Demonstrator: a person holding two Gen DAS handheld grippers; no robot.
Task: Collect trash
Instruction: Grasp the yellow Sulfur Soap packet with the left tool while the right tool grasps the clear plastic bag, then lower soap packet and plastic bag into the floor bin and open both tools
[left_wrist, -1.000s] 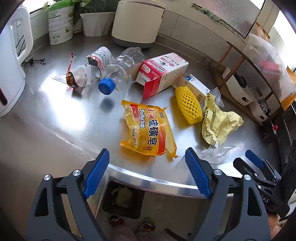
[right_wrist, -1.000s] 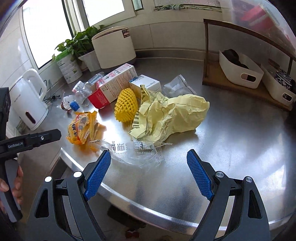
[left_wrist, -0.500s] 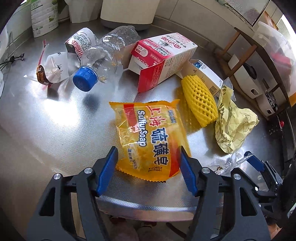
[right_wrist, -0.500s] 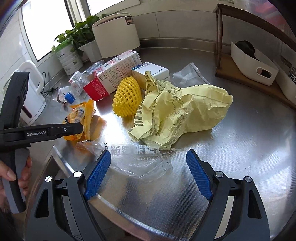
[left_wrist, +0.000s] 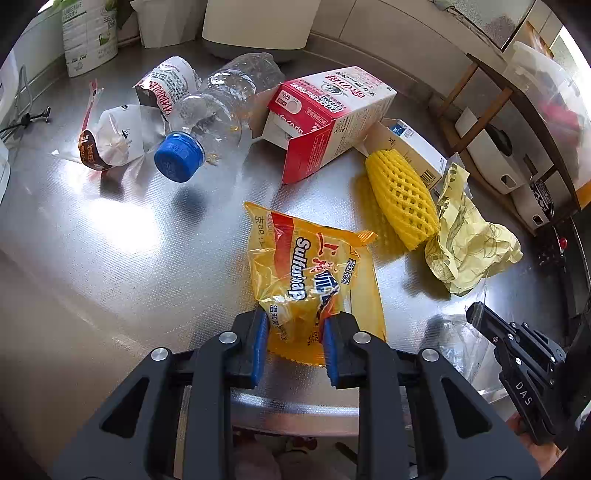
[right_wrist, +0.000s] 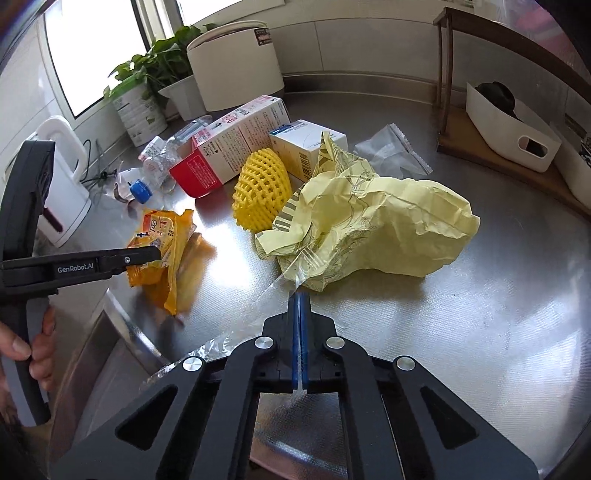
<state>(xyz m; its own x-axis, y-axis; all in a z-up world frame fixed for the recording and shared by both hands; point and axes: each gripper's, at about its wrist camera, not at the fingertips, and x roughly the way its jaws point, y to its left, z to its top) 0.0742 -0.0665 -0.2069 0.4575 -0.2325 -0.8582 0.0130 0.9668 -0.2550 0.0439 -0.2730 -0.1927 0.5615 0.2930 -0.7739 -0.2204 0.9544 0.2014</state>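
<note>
My left gripper (left_wrist: 294, 326) is shut on the near end of a yellow soap wrapper (left_wrist: 306, 273), which crumples between the pads at the counter's front edge; it also shows in the right wrist view (right_wrist: 166, 240). My right gripper (right_wrist: 300, 295) is shut on a clear plastic bag (right_wrist: 291, 271), pinched thin between the blue pads. Behind lie crumpled yellow paper (right_wrist: 373, 232), a yellow foam net (right_wrist: 260, 190), a red and white milk carton (left_wrist: 328, 110), a small white box (right_wrist: 306, 146), a clear bottle with a blue cap (left_wrist: 214, 110) and small wrappers (left_wrist: 110, 140).
The steel counter (right_wrist: 480, 332) ends just in front of both grippers. A white kettle (right_wrist: 62, 192) stands left, a white bin (right_wrist: 236, 62) and potted plants (right_wrist: 147, 74) at the back, a wooden rack with white baskets (right_wrist: 509, 133) on the right.
Both grippers moved forward and closed. The left one closed on the soap wrapper, crumpling it. The right one closed on the clear plastic bag.
</note>
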